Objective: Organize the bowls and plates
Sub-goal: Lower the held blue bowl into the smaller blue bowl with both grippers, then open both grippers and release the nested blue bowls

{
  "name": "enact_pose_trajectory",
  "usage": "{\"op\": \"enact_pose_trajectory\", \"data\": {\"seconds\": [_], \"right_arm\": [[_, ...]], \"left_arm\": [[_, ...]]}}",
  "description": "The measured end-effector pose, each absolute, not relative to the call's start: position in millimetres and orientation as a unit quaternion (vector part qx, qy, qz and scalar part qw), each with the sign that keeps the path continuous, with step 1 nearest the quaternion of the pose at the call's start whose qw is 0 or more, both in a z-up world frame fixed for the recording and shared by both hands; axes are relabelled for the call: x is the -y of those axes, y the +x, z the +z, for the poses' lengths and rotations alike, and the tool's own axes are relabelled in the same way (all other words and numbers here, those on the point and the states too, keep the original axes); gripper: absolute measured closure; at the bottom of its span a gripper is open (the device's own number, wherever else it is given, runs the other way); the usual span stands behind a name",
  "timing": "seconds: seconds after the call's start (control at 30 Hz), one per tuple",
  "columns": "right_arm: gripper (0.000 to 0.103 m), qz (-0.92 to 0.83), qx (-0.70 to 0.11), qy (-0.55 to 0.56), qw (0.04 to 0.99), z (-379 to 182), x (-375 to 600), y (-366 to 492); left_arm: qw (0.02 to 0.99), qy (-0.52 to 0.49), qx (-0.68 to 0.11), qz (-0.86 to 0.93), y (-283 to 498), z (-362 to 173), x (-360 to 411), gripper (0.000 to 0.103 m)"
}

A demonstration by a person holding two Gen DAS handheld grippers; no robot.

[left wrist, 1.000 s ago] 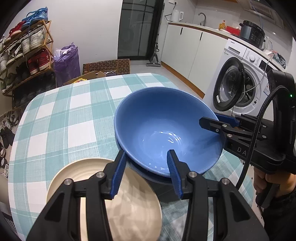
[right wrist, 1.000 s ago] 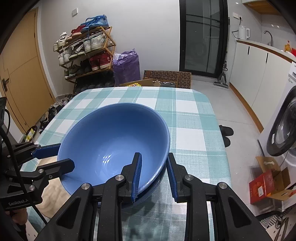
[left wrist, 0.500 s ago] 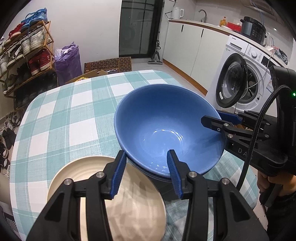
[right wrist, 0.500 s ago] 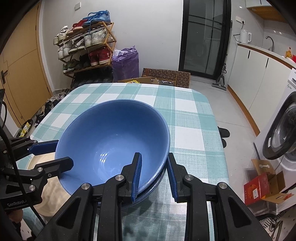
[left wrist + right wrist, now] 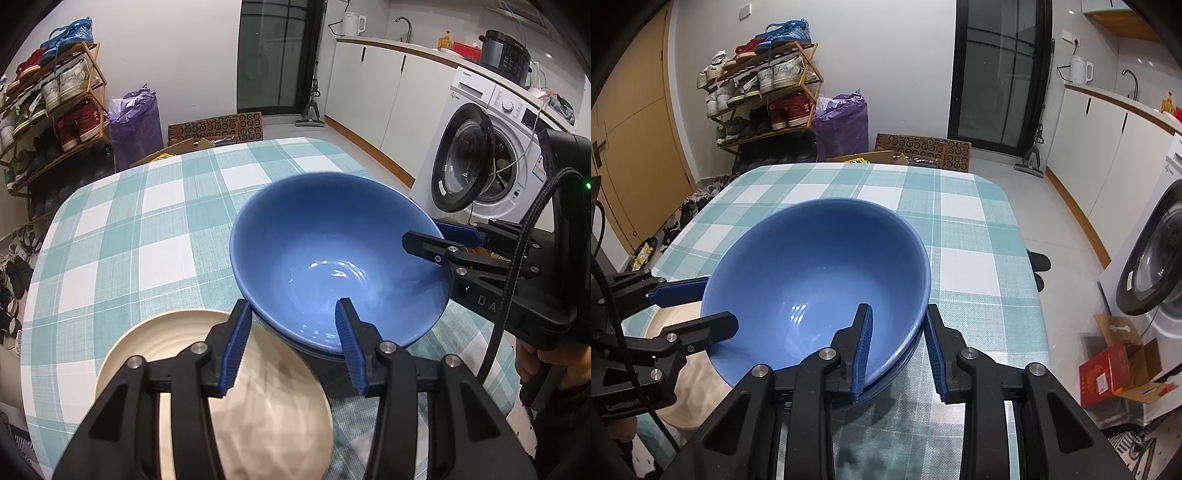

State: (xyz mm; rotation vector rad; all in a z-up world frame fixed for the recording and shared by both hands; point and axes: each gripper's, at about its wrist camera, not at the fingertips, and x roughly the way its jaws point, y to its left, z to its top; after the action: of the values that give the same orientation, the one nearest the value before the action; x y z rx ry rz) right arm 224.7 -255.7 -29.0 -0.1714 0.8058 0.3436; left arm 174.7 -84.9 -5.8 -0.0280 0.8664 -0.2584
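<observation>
The blue bowl's (image 5: 332, 254) rim is straddled by both the left gripper (image 5: 291, 347) and the right gripper (image 5: 897, 347), jaws spread, neither visibly pressing.

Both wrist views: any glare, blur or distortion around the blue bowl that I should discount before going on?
Left wrist view: small ceiling-light glints in the blue bowl, rim sharp; gripper shadows blotch the cream plate; fisheye bows the washing machine. Right wrist view: a small glint cluster on the bowl floor, everything crisp; table edge curves, corners vignetted black.
</observation>
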Motion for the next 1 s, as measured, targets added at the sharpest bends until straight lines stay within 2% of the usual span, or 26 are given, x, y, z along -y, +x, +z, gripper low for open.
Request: {"op": "enact_pose_trajectory", "data": {"seconds": [0.27, 0.5, 0.53, 0.67, 0.77, 0.87, 0.93, 1.0], "right_arm": [[0.07, 0.169, -0.391, -0.083, 0.901, -30.6, 258.1, 223.8], [0.061, 0.175, -0.39, -0.084, 0.9, -30.3, 259.0, 219.5], [0.057, 0.175, -0.39, -0.083, 0.9, -29.8, 259.9, 219.2], [0.053, 0.176, -0.388, -0.074, 0.901, -27.2, 266.3, 219.4], [0.046, 0.178, -0.389, -0.064, 0.902, -25.6, 270.8, 218.6], [0.044, 0.178, -0.39, -0.058, 0.902, -24.8, 274.3, 217.6], [0.037, 0.181, -0.391, -0.05, 0.901, -23.6, 277.2, 217.3], [0.033, 0.186, -0.39, -0.038, 0.901, -22.3, 280.7, 216.1]], "left_arm": [[0.899, -0.007, -0.419, -0.125, 173.1, -6.4, 85.5, 0.055], [0.897, -0.009, -0.423, -0.129, 173.0, -6.4, 85.0, 0.053], [0.897, -0.01, -0.422, -0.128, 173.0, -6.3, 85.0, 0.053], [0.9, -0.016, -0.418, -0.127, 172.2, -2.9, 81.5, 0.045], [0.901, -0.028, -0.414, -0.128, 172.3, 0.6, 75.6, 0.039], [0.904, -0.034, -0.409, -0.123, 173.6, 3.6, 69.4, 0.038], [0.905, -0.037, -0.407, -0.12, 173.9, 4.8, 65.8, 0.036], [0.906, -0.041, -0.405, -0.116, 174.3, 5.5, 62.3, 0.025]]}}
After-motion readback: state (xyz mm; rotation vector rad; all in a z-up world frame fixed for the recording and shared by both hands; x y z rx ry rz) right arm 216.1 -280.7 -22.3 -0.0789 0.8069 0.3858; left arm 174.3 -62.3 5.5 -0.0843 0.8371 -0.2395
